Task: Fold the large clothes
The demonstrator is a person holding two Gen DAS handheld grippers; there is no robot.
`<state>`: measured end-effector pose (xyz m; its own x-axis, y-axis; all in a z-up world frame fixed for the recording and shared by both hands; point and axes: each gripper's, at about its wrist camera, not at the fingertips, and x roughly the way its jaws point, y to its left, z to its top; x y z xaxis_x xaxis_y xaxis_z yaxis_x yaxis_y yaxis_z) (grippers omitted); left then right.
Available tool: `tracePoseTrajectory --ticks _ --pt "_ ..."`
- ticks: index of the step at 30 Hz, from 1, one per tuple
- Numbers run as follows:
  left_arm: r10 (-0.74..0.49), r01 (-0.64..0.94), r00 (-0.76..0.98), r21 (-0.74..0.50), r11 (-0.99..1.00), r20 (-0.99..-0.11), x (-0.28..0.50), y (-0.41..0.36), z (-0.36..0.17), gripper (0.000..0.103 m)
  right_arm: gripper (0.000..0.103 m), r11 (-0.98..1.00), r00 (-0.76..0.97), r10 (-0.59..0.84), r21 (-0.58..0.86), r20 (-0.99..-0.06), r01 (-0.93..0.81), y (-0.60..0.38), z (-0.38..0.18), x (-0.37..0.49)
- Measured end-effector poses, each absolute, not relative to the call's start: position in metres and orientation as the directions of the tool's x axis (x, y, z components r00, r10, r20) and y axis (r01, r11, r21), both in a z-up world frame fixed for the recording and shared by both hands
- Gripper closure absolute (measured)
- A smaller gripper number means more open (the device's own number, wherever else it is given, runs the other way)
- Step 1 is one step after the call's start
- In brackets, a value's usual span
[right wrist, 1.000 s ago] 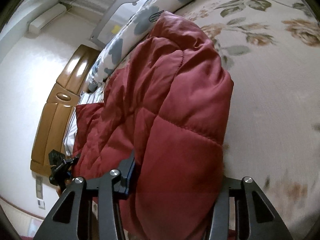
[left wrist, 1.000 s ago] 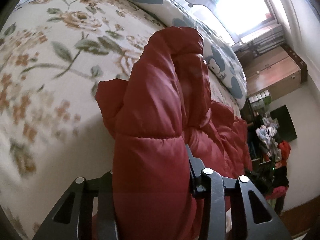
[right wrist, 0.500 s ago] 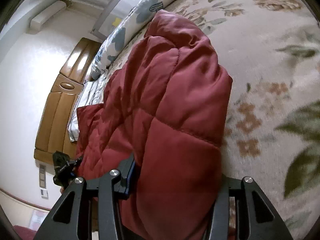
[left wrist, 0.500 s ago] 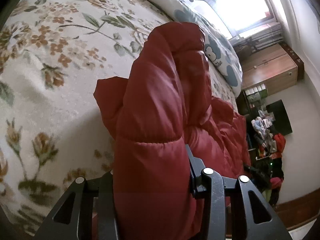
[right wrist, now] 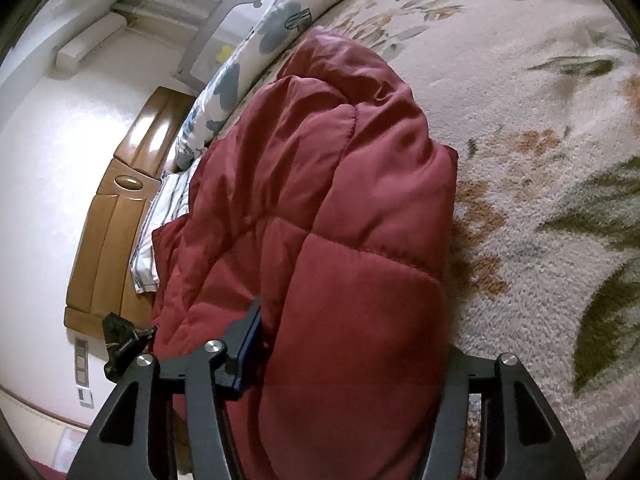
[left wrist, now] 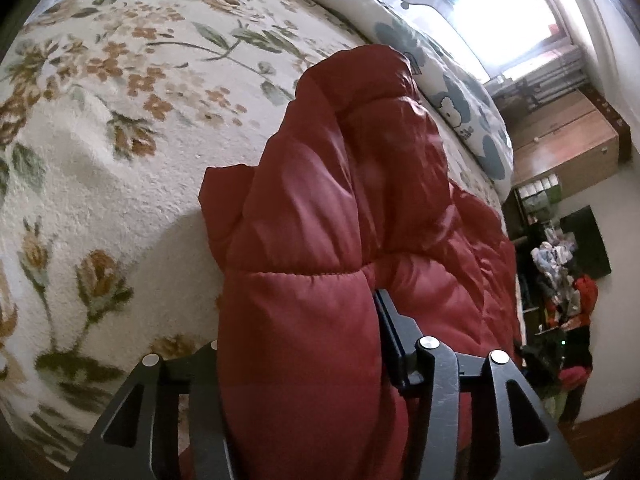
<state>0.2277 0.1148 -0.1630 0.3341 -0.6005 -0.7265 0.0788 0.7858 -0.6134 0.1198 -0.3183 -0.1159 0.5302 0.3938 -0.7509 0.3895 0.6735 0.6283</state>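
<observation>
My left gripper [left wrist: 298, 364] has a thick fold of the red padded jacket [left wrist: 332, 240] bulging between its fingers; its jaws have just been opening, though the padding fills the gap and presses the pads. My right gripper [right wrist: 348, 360] grips another fold of the jacket [right wrist: 320, 220], its jaws also just widened around the fabric. The jacket lies bunched on the flowered bedspread [left wrist: 100, 140].

Only the left view takes in the bright window [left wrist: 516, 20], a wooden cabinet [left wrist: 568, 148] below it and a cluttered shelf [left wrist: 560, 272] beyond the jacket. Only the right view shows the wooden headboard [right wrist: 116, 216] behind the jacket, a striped pillow [right wrist: 160, 220] against it and a wall air conditioner [right wrist: 90, 44] above. A blue-patterned quilt [right wrist: 256, 48] runs along the bed's far edge past the jacket. The jacket's bulk hides most of both grippers' fingers.
</observation>
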Motion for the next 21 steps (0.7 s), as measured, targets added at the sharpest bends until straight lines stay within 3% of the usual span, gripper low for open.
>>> tracePoseTrajectory --ticks 4,8,13,16,21 --pt "-0.539 0.105 0.355 -0.54 0.835 -0.763 0.221 0.104 -0.153 0.042 0.042 0.669 0.53 0.392 0.628 -0.752 0.397 -0.32 -0.118 0.11" --pt "-0.472 0.134 0.379 -0.458 0.879 -0.796 0.215 0.093 -0.134 0.038 0.036 0.69 0.513 0.37 0.599 -0.774 0.406 -0.318 -0.113 0.109" --pt "-0.336 0.112 0.437 -0.321 0.941 -0.834 0.208 0.087 -0.114 0.011 0.027 0.741 0.482 0.316 0.53 -0.817 0.412 -0.313 -0.104 0.113" --pt "-0.315 0.105 0.462 -0.301 0.948 -0.829 0.205 0.087 -0.104 0.011 0.016 0.759 0.468 0.286 0.496 -0.836 0.422 -0.313 -0.1 0.116" --pt "-0.285 0.105 0.484 -0.269 0.957 -0.827 0.197 0.081 -0.088 0.011 0.013 0.804 0.474 0.179 0.406 -0.862 0.435 -0.315 -0.083 0.119"
